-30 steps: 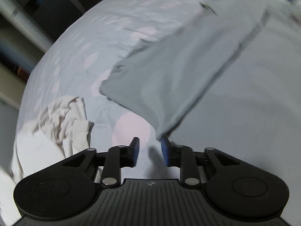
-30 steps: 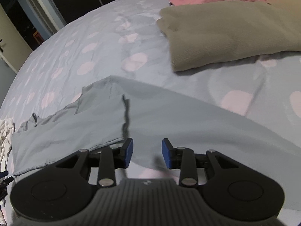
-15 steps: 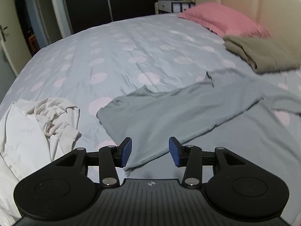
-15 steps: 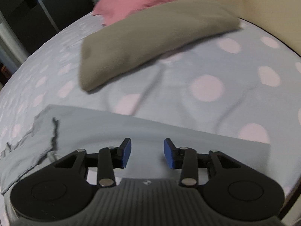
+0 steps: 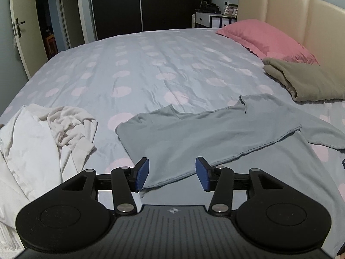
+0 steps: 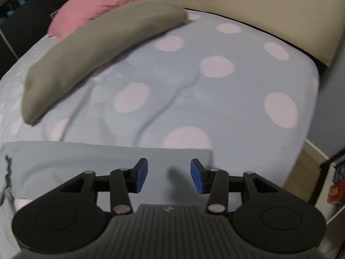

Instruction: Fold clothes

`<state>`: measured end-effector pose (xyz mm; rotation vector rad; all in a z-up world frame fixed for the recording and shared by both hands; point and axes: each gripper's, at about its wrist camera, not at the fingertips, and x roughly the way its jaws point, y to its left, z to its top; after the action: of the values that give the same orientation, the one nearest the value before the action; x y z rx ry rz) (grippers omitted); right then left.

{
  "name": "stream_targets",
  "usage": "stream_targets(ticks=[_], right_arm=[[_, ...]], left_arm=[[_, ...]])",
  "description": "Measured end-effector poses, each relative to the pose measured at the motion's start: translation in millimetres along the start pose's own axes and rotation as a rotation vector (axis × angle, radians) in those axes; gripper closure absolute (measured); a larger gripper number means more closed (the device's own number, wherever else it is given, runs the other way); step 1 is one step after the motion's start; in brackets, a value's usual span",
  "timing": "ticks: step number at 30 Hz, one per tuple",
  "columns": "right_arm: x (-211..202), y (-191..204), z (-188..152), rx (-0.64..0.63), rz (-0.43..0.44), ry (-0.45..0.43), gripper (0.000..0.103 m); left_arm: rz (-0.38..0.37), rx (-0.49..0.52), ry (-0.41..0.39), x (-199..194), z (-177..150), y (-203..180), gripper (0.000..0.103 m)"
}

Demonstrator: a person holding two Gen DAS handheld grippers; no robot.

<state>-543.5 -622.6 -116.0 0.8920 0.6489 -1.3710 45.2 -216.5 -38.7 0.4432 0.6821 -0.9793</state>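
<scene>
A grey-blue T-shirt [image 5: 215, 133] lies partly folded on the dotted bedspread [image 5: 140, 71]. Its near folded edge runs under my left gripper [image 5: 172, 174], whose jaws are opening and hold nothing; the cloth lies below them. In the right wrist view the shirt's flat part [image 6: 97, 157] ends in a corner near my right gripper [image 6: 169, 176]. That gripper's jaws are opening too, above the shirt, with nothing pressed between the blue pads [image 6: 142, 177]. A crumpled white garment [image 5: 47, 138] lies at the left.
A folded olive cloth [image 5: 306, 82] and a pink pillow [image 5: 265, 38] lie by the beige headboard [image 5: 301, 19]. The bed's right edge [image 6: 310, 129] drops off beside my right gripper. A dark wardrobe [image 5: 151, 6] and a door [image 5: 19, 26] stand beyond the bed.
My left gripper let the shirt's corner go, rose and rolled level while its jaws widened. My right gripper swept right along the shirt toward the bed's edge, jaws widening.
</scene>
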Motion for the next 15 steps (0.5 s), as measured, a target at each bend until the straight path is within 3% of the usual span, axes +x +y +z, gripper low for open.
stream_targets(ticks=[5, 9, 11, 12, 15], right_arm=[[16.0, -12.7, -4.4, 0.012, -0.044, 0.018, 0.055], [35.6, -21.6, -11.6, 0.075, -0.024, 0.062, 0.055], [37.7, -18.5, -12.3, 0.082, -0.015, 0.057, 0.071], [37.8, -13.8, -11.3, 0.065, 0.010, 0.064, 0.091], [29.5, 0.3, -6.2, 0.058, 0.050, 0.044, 0.093]], left_arm=[[-0.006, -0.022, 0.008, 1.0, -3.5, 0.7, 0.057], [-0.003, -0.027, 0.019, 2.1, -7.1, -0.3, 0.057], [-0.005, -0.031, 0.027, 3.3, -8.7, -0.6, 0.057], [-0.006, -0.032, 0.031, 3.9, -9.4, -0.8, 0.057], [-0.003, -0.030, 0.033, 4.8, -9.9, -1.1, 0.057]])
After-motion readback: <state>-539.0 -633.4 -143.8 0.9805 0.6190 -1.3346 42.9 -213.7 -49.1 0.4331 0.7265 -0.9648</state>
